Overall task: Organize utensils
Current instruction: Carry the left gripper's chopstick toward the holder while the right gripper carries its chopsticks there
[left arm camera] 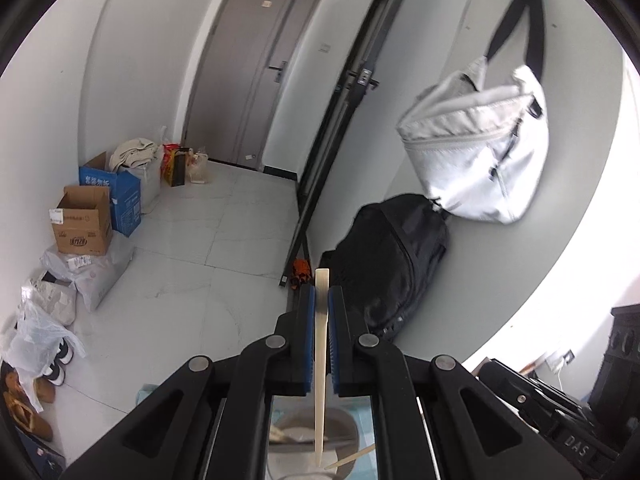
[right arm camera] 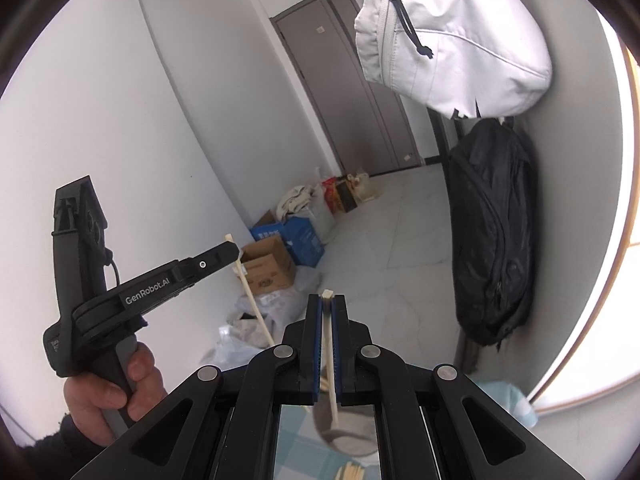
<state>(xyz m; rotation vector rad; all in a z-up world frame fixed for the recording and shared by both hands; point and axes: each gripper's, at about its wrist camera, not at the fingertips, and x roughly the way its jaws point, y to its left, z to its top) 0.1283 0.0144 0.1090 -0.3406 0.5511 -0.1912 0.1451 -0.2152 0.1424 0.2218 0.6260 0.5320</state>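
Observation:
My left gripper [left arm camera: 322, 292] is shut on a pale chopstick [left arm camera: 321, 360] that runs upright between its blue pads, its flat end poking out past the tips. In the right wrist view that same left gripper [right arm camera: 234, 252] shows from the side, held by a hand [right arm camera: 108, 392], with its chopstick [right arm camera: 256, 312] slanting down. My right gripper [right arm camera: 327, 302] is shut on a second pale chopstick [right arm camera: 330, 360]. Below both grippers a grey bowl [left arm camera: 344, 428] holds more sticks. More pale utensils [right arm camera: 354, 472] lie on a light blue checked cloth [right arm camera: 292, 448].
Both views face a hallway with a grey door [left arm camera: 256, 68]. A white bag [left arm camera: 480, 148] hangs on the right wall above a black backpack [left arm camera: 396, 264]. Cardboard boxes [left arm camera: 82, 220], plastic bags and shoes [left arm camera: 28, 408] line the left wall. The floor is pale tile.

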